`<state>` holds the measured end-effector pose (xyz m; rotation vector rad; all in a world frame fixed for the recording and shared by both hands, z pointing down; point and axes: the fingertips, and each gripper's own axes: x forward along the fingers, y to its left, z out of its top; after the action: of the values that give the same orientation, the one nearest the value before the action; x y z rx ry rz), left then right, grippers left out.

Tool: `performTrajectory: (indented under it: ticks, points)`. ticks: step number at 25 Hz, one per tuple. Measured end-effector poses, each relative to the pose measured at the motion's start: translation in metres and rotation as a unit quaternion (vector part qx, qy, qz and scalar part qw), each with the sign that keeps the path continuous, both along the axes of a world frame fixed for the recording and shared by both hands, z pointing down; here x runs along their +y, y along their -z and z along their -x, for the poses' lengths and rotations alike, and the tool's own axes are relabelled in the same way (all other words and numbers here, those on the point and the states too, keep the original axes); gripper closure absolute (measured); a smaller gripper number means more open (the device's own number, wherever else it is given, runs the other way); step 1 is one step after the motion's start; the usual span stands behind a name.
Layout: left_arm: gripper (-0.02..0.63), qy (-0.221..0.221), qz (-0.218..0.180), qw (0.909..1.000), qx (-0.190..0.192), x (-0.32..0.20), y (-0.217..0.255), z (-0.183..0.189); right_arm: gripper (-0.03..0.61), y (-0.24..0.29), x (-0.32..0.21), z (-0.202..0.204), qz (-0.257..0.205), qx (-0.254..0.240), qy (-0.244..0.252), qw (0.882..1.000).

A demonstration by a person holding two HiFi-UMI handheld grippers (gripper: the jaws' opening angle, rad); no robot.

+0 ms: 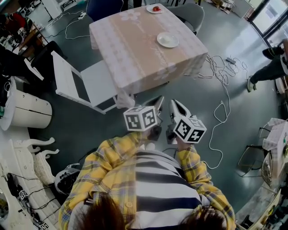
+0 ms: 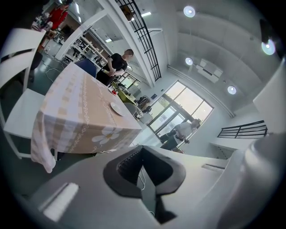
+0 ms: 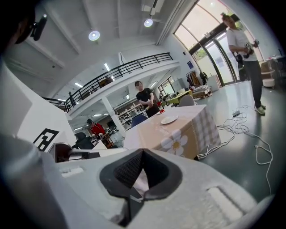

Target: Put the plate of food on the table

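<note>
A square table under a pale pink cloth [image 1: 135,49] stands ahead of me. An empty white plate [image 1: 167,39] lies near its right side. At the far edge is a small plate with red food [image 1: 154,8]. My left gripper [image 1: 158,100] and right gripper [image 1: 174,104] are held side by side close to my chest, short of the table and pointing at it. Both are shut and hold nothing. The left gripper view shows the table [image 2: 85,120] and the white plate [image 2: 117,108] beyond the closed left gripper [image 2: 143,150]. The right gripper view shows the white plate [image 3: 169,119] beyond the closed right gripper [image 3: 142,153].
A white chair [image 1: 78,81] stands at the table's left side and a grey chair [image 1: 189,12] at the far right corner. Cables [image 1: 221,108] trail over the dark floor on the right. A person's legs [image 1: 267,67] are at the right edge. White furniture [image 1: 27,110] lines the left.
</note>
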<state>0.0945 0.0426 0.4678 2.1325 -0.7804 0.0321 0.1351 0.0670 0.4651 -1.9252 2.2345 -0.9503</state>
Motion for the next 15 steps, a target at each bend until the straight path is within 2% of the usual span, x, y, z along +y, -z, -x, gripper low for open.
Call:
performTrajectory:
  ticks: [6, 15]
  points:
    - [0.615, 0.004, -0.003, 1.0000, -0.003, 0.014, 0.001, 0.001, 0.581, 0.004, 0.015, -0.004, -0.008, 0.023, 0.001, 1.000]
    - [0.615, 0.005, -0.001, 1.0000, -0.004, 0.027, -0.003, 0.003, 0.581, 0.003, 0.026, 0.000, -0.011, 0.027, 0.003, 1.000]
